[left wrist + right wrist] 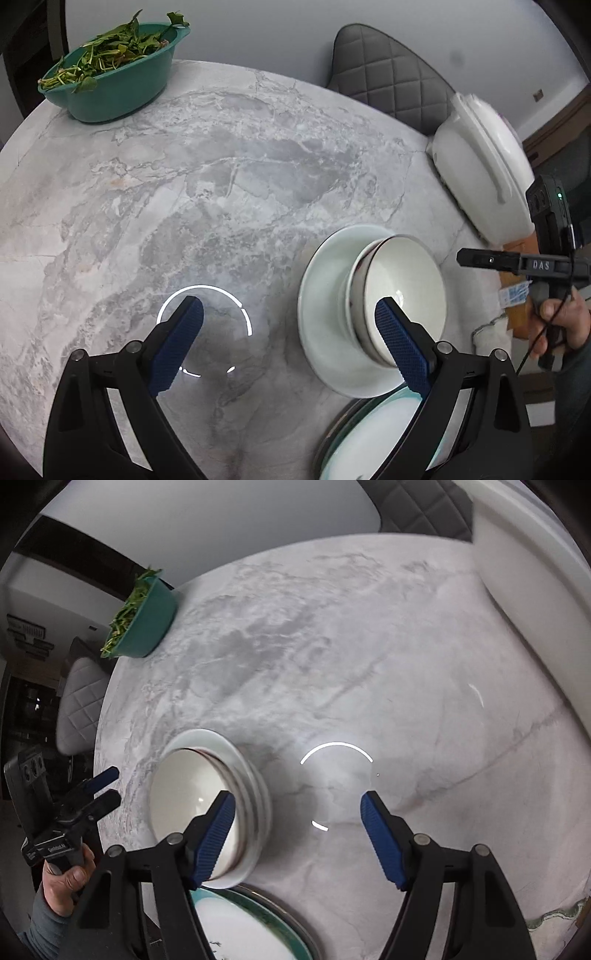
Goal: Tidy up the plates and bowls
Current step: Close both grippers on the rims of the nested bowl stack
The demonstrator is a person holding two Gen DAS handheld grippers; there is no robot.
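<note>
Bowls (399,295) stacked on a white plate (321,314), lower right of frame, so stacking's underway. Both claws, left gripper (291,332) and right gripper (297,830), gape empty (nothing held). Next probably the teal-rimmed plates (258,923), bottom edge.

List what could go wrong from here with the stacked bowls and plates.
1. The stack of bowls sits on a white plate; a sideways nudge might slide or tip it.
2. The open left gripper has one finger over the bowls and could clip a rim.
3. The green-rimmed plates lie near the table edge, under the open right gripper; a bump could push them off.
</note>
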